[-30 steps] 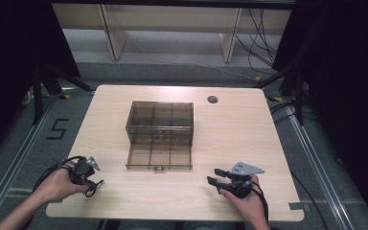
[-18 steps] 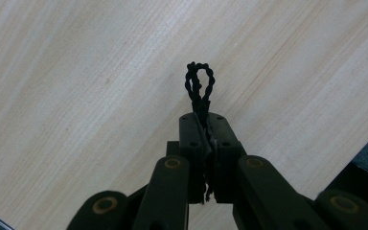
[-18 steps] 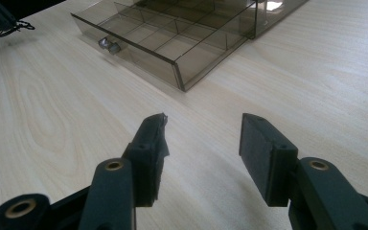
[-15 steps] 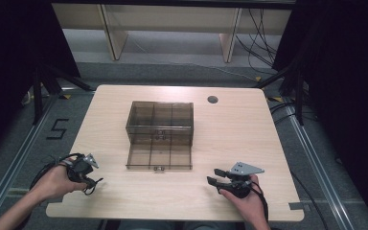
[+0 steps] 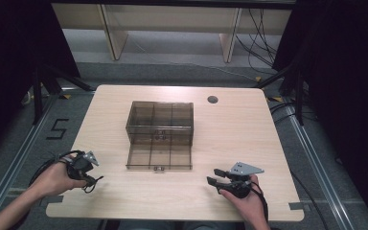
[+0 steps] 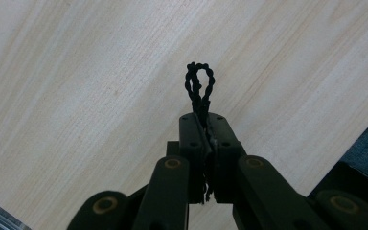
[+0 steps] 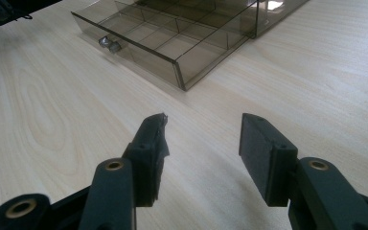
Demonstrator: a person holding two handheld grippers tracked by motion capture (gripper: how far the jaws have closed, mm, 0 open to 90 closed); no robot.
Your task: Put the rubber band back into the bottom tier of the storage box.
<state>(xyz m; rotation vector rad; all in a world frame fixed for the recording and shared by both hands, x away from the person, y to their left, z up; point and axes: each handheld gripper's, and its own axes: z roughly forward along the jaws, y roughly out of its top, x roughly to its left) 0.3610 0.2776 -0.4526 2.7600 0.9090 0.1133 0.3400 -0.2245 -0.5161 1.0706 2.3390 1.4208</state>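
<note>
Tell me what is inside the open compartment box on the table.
The pulled-out drawer of the smoky compartment box shows bare dividers, nothing in them. The cells under the tinted top look empty too, though less clearly.

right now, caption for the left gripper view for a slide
Left tool shut on a black twisted cord, its loop sticking out above the wooden table.

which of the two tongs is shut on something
The left tongs, at the table's left edge: their jaws are clamped on a black twisted cord loop. The right tongs stand open and empty.
</note>
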